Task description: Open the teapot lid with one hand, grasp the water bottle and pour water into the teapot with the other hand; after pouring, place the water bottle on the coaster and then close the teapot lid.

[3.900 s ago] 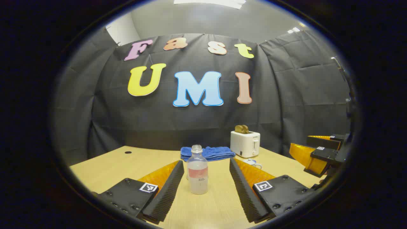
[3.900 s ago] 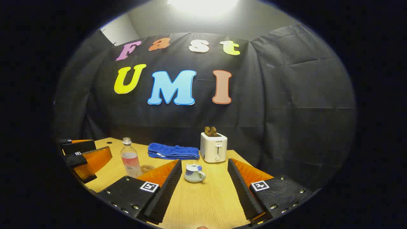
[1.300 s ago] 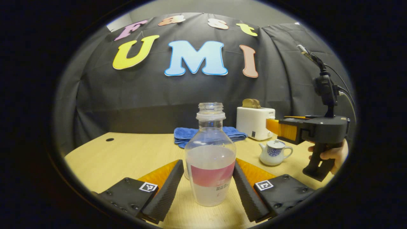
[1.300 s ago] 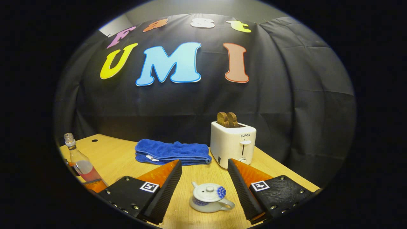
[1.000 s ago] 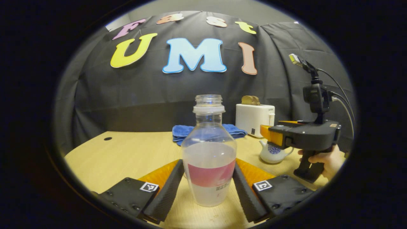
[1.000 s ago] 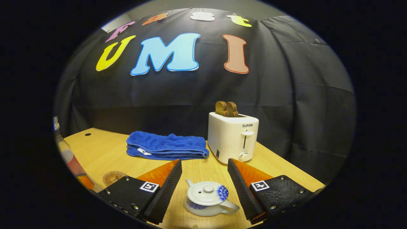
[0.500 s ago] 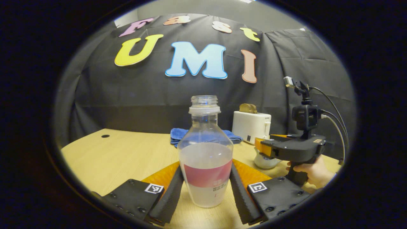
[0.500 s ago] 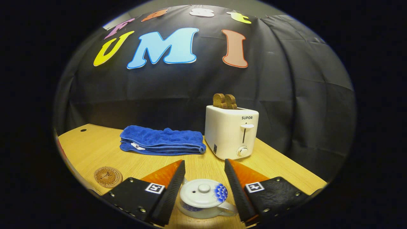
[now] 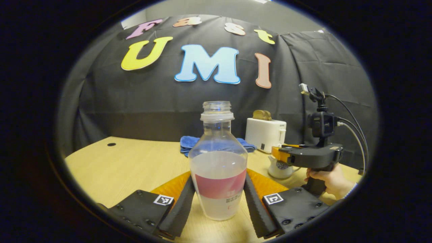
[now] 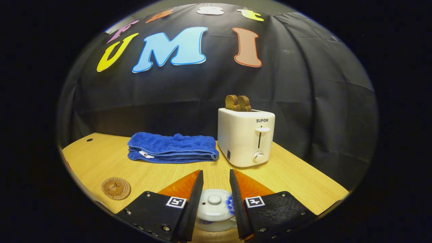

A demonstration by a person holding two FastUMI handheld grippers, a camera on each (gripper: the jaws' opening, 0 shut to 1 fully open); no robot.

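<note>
A clear, uncapped water bottle (image 9: 218,162) with a pink label stands on the table, about half full. My left gripper (image 9: 219,176) is shut on it, a finger pressing each side at label height. In the right gripper view my right gripper (image 10: 216,173) hangs over the white teapot (image 10: 216,219). Its fingers sit close on either side of the lid (image 10: 214,202), with a gap beside the knob, and I cannot tell if they press on the lid. The left gripper view shows that gripper (image 9: 278,153), held by a hand (image 9: 325,179), on top of the teapot (image 9: 280,168). A round coaster (image 10: 116,188) lies at the left.
A white toaster (image 10: 245,138) with two slices of bread stands behind the teapot. A folded blue towel (image 10: 172,147) lies to its left. The wooden table (image 10: 297,182) ends at the black cloth wall behind and falls away at the right.
My right gripper's fingers have drawn in from wide apart to close around the teapot lid. My left gripper's fingers closed onto the bottle, which still stands on the table.
</note>
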